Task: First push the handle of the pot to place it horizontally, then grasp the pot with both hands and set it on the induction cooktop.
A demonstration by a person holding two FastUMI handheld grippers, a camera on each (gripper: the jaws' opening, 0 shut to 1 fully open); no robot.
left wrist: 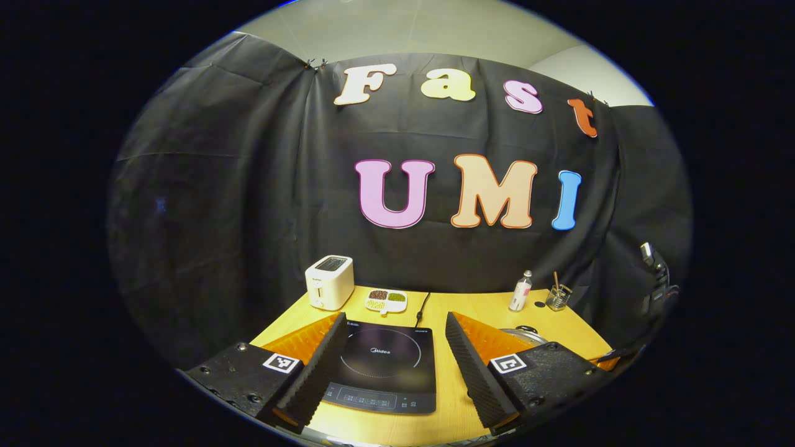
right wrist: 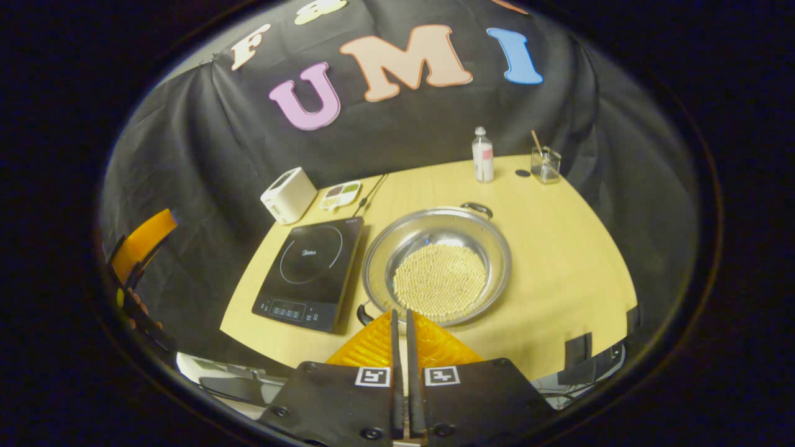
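Bare table lies right of the pot. The induction cooktop sits just left of the pot. Behind the pot, well apart, stand a bottle and glass.

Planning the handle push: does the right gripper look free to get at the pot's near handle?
Probably yes. The right gripper, jaws shut, hovers just above the near handle of the pot, with nothing between them.

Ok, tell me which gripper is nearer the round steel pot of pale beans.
Right. The right gripper, jaws together, sits just over the round steel pot's near rim. The left gripper, jaws wide apart, hangs over the black induction cooktop, with the pot off to its right.
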